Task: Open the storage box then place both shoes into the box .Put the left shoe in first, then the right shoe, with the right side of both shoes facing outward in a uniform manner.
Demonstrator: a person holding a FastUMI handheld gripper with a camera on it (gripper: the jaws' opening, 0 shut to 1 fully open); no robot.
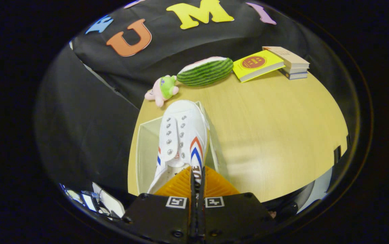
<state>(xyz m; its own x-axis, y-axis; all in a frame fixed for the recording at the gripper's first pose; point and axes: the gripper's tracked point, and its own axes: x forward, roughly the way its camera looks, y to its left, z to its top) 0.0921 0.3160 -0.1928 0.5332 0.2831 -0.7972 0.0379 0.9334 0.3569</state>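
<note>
The hand-held gripper (197,184) has its two fingers drawn nearly together, pinching the heel-side wall of a white shoe (182,135); the shoe has red and blue stripes on its side, and its toe points away from the fingers; it hangs above the open storage box (143,152), a pale, translucent box just ahead of the fingers, near the worktop's (269,135) near left edge; whether anything else lies inside the box cannot be told, since the shoe covers much of it; to the right of the box the worktop is bare wood out to its right edge; along the far edge sit a small plush toy (162,89), a watermelon-shaped cushion (205,71), a yellow book (257,64) and a short stack of books (291,62).
</note>
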